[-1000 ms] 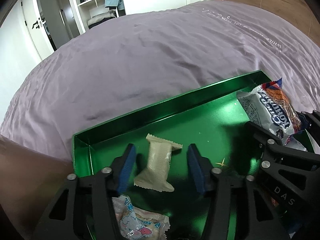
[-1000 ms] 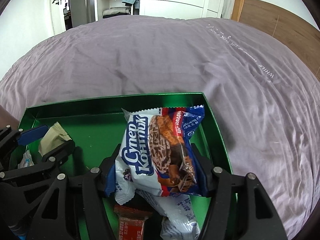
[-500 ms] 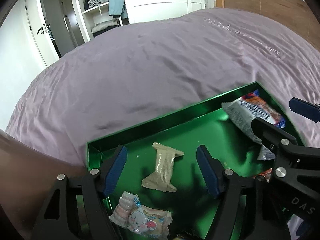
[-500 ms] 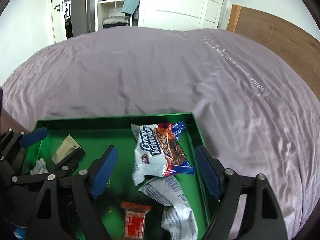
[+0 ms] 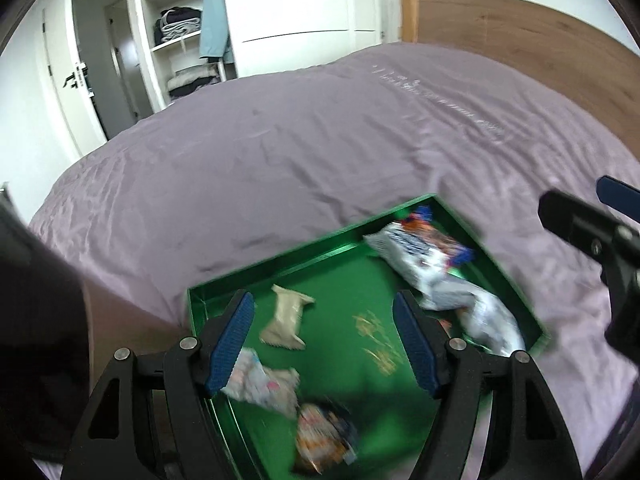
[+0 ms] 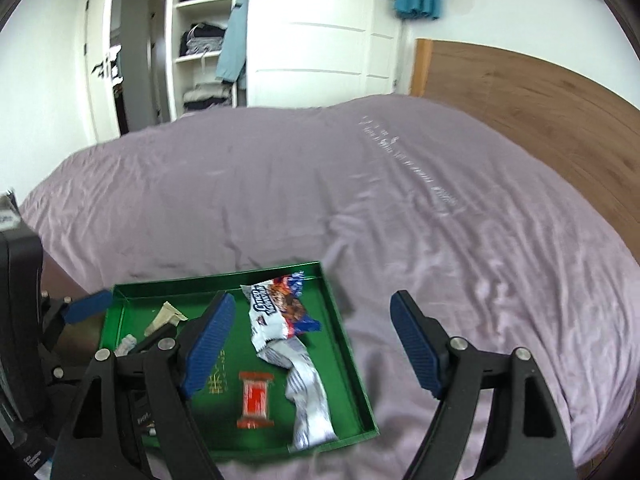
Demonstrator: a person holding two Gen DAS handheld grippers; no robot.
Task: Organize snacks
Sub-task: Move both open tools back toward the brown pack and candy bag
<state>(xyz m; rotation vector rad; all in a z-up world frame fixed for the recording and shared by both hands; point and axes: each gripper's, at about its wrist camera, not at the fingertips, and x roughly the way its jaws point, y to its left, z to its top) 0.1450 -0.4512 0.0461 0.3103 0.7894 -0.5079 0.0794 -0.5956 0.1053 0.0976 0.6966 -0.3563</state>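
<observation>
A green tray (image 5: 256, 270) (image 6: 344, 344) lies on the purple bed. In it are a white and blue cookie pack (image 5: 424, 248) (image 6: 280, 308), a silver wrapper (image 5: 488, 320) (image 6: 308, 396), a beige bar (image 5: 286, 318) (image 6: 164, 316), a pink and white candy pack (image 5: 260, 384), an orange pack (image 5: 324, 440) and a red bar (image 6: 254, 400). My left gripper (image 5: 324, 340) is open and empty above the tray. My right gripper (image 6: 310, 340) is open and empty, above the tray's right edge.
The purple bedsheet (image 6: 360, 184) spreads around the tray. A wooden headboard (image 6: 540, 96) stands at the right. White wardrobes and open shelves with folded clothes (image 6: 204, 40) stand beyond the bed. A dark object (image 6: 16, 320) is at the left edge.
The right gripper let go of the cookie pack, which now lies in the tray. Both grippers opened wide and lifted up and back from the tray.
</observation>
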